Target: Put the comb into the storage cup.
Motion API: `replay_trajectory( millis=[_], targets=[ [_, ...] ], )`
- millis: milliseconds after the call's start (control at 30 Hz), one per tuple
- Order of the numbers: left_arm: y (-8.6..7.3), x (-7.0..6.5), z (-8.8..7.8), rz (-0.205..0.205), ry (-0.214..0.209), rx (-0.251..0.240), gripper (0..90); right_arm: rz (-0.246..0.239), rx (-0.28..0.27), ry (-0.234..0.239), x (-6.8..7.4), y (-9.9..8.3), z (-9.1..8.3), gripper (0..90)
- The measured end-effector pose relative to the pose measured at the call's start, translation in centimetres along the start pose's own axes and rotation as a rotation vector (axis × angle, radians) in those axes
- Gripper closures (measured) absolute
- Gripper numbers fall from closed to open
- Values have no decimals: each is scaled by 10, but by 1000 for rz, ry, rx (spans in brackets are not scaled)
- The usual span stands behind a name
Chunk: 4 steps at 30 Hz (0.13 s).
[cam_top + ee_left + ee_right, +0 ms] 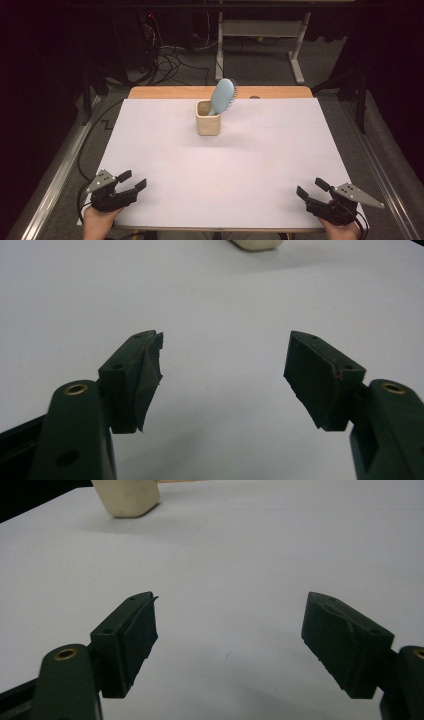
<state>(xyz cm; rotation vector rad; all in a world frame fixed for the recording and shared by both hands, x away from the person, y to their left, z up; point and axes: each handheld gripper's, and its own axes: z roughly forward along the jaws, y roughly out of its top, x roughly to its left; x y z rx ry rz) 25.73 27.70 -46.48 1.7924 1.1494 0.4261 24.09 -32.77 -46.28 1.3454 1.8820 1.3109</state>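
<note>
— Toward twelve o'clock on the tabletop [165,150], what stands there?

— A cream cup [208,119], squarish, upright on the white sheet. A light blue hairbrush [222,96] stands in it handle down, its head leaning toward one o'clock, bristles facing right.

— And the left gripper [132,181]?

— At seven o'clock, near the front edge, held in the person's left hand [99,220]. Its fingers [135,375] are spread wide with nothing between them; in the left gripper view only bare white surface lies in the gap, and the cup's base [256,244] peeks in at the top edge.

— The right gripper [311,188]?

— At five o'clock, mirrored, in the right hand [341,229]. Its fingers [132,635] also stand wide apart and hold nothing. In the right gripper view the cup [127,497] sits at about eleven o'clock, well apart from the fingers.

— Do the grippers touch anything?

— Both sit low over the sheet at the near edge; whether they rest on it, I cannot tell. Each is well apart from the cup and from the other.
</note>
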Motion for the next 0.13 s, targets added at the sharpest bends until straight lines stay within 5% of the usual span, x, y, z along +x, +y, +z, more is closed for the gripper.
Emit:
replay_trajectory(
  millis=[133],
  targets=[
    [0,0,0,1,0,-1,315,3,0,1,0,0,0,226]
  ],
)
